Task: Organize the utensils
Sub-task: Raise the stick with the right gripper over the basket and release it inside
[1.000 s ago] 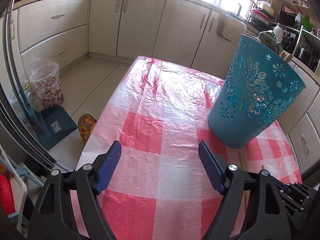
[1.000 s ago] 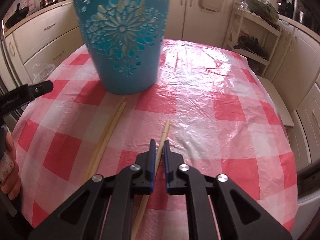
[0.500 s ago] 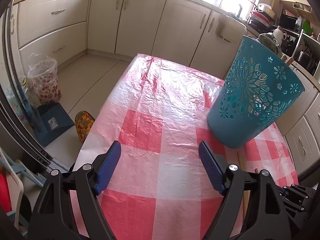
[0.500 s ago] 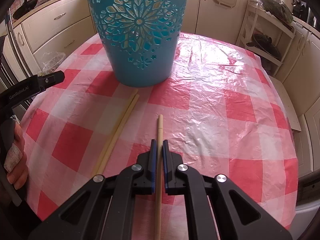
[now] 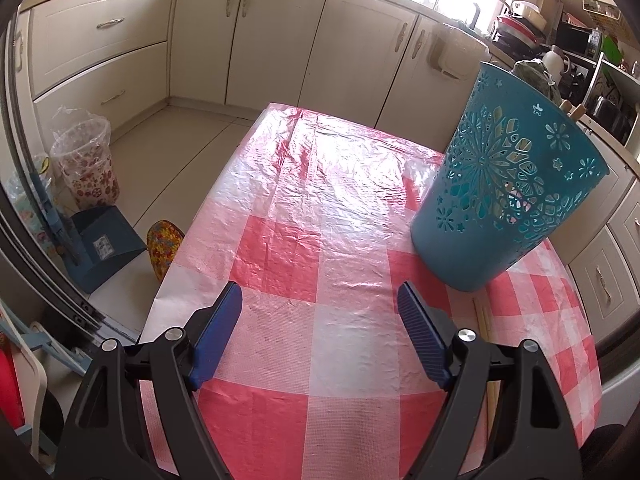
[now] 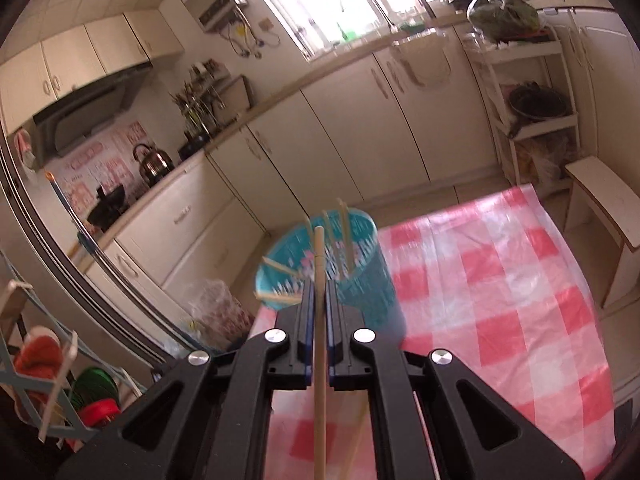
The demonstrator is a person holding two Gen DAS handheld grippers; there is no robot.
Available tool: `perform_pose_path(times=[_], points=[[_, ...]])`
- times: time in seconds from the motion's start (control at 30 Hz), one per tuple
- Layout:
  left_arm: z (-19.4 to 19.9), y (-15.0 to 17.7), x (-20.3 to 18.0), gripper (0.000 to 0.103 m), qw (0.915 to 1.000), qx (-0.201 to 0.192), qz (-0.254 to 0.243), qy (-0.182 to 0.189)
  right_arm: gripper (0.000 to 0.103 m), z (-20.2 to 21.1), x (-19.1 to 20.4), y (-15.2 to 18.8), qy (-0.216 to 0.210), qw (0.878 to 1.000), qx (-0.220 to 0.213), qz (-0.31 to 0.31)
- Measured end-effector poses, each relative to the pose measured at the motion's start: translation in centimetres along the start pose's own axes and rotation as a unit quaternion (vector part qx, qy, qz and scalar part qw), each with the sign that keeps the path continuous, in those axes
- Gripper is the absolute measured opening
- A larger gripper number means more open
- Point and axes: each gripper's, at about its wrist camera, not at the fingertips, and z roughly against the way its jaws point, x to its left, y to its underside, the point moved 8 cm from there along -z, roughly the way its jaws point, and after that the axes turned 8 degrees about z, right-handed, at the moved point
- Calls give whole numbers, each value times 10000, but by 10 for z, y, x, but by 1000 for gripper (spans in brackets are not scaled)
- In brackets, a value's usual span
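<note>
Step in hand, as judged: transfer of one utensil to the holder. A wooden chopstick (image 6: 319, 320) is clamped between the closed jaws of the right gripper (image 6: 319, 292) and is carried above the table, its far tip lying in line with the mouth of the teal basket (image 6: 352, 276). The right-wrist view is motion-blurred, so whether the tip is over the rim or short of it cannot be told.

The left gripper (image 5: 320, 312) is held with its jaws spread wide and nothing between them, low over the near part of the checked tablecloth (image 5: 280, 248), to the left of the basket.

Next move, as judged: the stick needs to be tipped toward vertical, its lower end brought inside the rim, and only then let go. Several sticks already stand or lean in the basket, so an open gap among them should be chosen; a release on the rim would likely send the stick back onto the table.

Condition of the task's thing: the held chopstick is pale, straight and round, with a faint ring mark near the far end, and runs lengthwise between the blue pads. The basket is tapered, pierced with flower cut-outs, and stands upright at the right side of the table. Further chopsticks (image 5: 482, 320) are noted lying on the cloth just near of its base.
</note>
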Motion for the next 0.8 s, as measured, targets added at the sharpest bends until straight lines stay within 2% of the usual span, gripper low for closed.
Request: perform_pose_path(times=[0.17, 0.3, 0.4, 0.53, 0.8], points=[[0, 0, 0, 76, 10000, 10, 15, 34, 6, -22, 14, -72, 38, 9961, -877, -31], [0, 0, 0, 76, 10000, 8, 43, 88, 6, -47, 17, -96, 538, 9893, -1343, 212], [1, -1, 0, 76, 9999, 5, 61, 128, 6, -63, 11, -101, 896, 9845, -1466, 339], [1, -1, 0, 76, 9998, -13, 86, 160, 6, -81, -2, -93, 1277, 9807, -1421, 411], [0, -2, -1, 76, 9999, -8, 81, 151, 6, -94, -7, -70, 1551, 9774, -1208, 774]])
